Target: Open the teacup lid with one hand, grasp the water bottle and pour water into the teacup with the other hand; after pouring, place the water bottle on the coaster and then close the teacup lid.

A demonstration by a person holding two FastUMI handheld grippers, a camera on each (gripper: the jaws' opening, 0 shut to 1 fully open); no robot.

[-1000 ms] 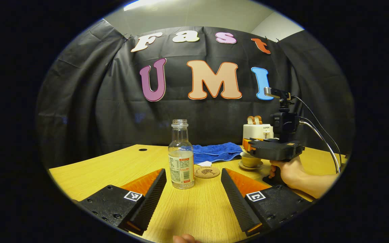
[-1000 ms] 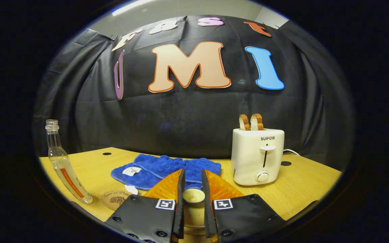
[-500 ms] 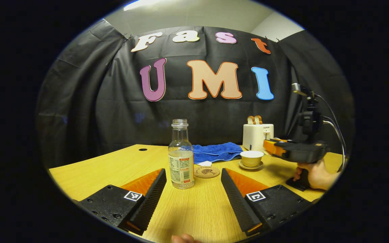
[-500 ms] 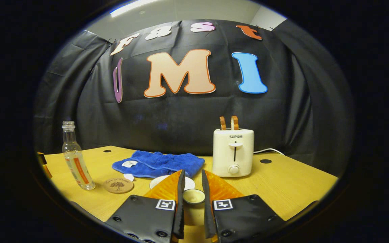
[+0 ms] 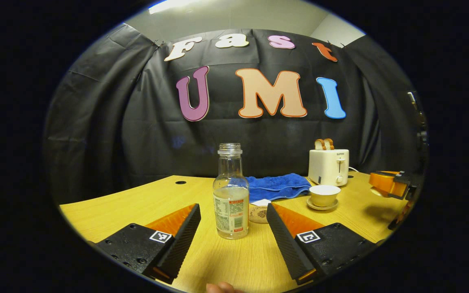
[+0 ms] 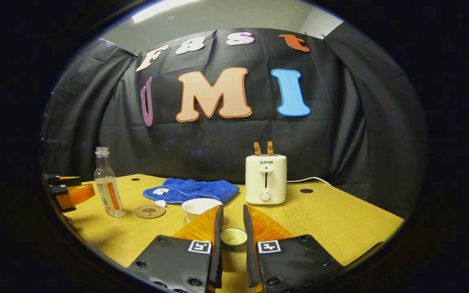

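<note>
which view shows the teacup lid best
The right gripper view: the teacup lid sits up close, pinched by its knob between the right gripper's fingers. In the left gripper view that gripper is small at the far edge and the lid can't be made out.

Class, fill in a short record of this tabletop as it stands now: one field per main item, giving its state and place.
Left tongs: open, either side of the bottle, not touching
Right tongs: shut on the lid, held off the teacup
Bottle: upright on the table, uncapped, part full
Teacup: uncovered, on its saucer
Coaster: bare, between bottle and teacup
Toaster: behind teacup, two bread slices up
Blue cloth: lying behind the coaster
</note>
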